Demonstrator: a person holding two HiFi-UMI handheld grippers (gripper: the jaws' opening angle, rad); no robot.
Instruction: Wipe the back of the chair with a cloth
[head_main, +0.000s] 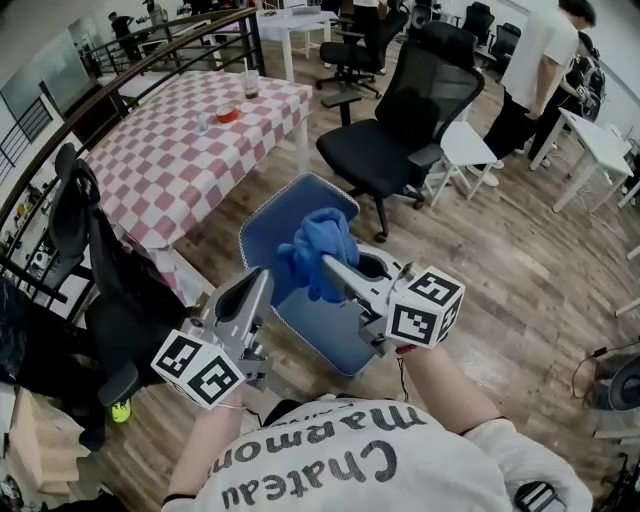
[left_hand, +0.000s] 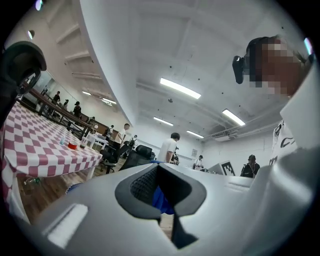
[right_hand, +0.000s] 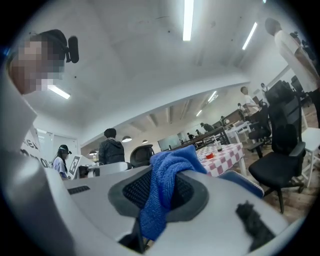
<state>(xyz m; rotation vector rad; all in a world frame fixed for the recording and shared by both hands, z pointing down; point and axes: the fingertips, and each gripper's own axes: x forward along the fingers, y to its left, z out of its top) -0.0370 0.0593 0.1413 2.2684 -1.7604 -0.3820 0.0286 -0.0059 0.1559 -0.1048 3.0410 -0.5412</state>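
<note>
Right gripper (head_main: 328, 263) clamping blue cloth (head_main: 320, 243) over chair back (head_main: 263, 228), left gripper (head_main: 262, 277) closed, empty, at its edge

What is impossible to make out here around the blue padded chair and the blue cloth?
Whether the blue microfibre cloth touches the blue padded chair: head view, bunched cloth covers the contact; right gripper view, the right gripper blocks it.
Chair's base: head view, hidden beneath its own padding.
Small items on the pink-checked table: head view, too small.
Most of the chair: left gripper view, the left gripper blocks it.
</note>
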